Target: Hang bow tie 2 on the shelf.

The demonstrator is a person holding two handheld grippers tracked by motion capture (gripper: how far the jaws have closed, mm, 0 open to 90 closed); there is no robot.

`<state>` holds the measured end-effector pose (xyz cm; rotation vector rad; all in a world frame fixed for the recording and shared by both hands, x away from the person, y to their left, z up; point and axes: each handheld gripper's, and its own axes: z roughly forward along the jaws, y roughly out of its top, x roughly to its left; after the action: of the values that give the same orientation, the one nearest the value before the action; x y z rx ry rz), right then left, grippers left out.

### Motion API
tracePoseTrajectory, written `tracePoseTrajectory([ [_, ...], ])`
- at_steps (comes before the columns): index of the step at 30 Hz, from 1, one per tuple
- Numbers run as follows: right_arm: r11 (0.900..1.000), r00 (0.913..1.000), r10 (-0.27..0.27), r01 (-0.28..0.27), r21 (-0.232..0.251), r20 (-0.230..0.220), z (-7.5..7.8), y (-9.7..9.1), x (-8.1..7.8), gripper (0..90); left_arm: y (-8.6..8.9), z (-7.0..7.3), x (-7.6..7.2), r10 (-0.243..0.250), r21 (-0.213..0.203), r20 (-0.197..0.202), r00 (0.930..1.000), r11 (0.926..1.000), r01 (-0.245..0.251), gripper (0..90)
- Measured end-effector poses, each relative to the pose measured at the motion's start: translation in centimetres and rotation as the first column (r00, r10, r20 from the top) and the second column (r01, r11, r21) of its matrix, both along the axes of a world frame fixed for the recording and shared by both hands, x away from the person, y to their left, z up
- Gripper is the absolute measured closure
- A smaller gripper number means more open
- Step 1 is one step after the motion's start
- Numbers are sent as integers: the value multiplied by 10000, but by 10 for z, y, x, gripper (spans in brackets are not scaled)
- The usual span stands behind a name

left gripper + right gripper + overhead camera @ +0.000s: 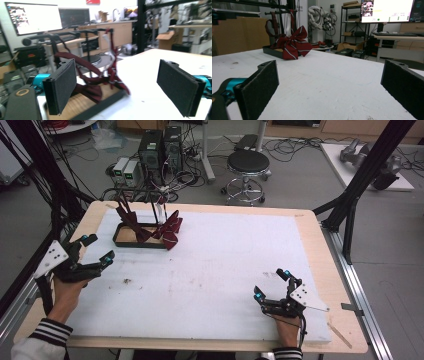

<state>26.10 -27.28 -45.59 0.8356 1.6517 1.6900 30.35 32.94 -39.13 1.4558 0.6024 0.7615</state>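
1. At the table's [320, 250] far left corner, the red bow tie [170, 231] lay draped over the dark tray [120, 240].
2. You held both the left hand-held gripper [95, 252] and the right hand-held gripper [272, 285] spread, empty.
3. You needed the knot squarely between the pads.

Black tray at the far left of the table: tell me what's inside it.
The black tray holds a tan wooden base and the foot of a black rack, with dark red striped bow ties draped over its right end. What lies under the ties is covered.
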Motion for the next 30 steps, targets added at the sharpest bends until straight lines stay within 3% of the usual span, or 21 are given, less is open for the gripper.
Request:
tracePoseTrajectory([
  [4,9999,9998,-112,112,-31,150,0,0,-1,6,-1,-15,-15,-173,-22,21,9998,9998,173,165],
  [7,9999,9998,-160,161,-11,114,0,1,-2,6,-1,-28,-22,-225,-296,-22,9997,9993,224,166],
  [18,9994,9991,-301,305,-146,298,0,2,-3,6,1,-60,-35,429,-431,-366,9984,9981,-444,166],
  [30,9986,9985,-431,441,-285,338,0,3,-4,6,2,-65,-36,734,-618,-409,9965,9952,-759,166],
])
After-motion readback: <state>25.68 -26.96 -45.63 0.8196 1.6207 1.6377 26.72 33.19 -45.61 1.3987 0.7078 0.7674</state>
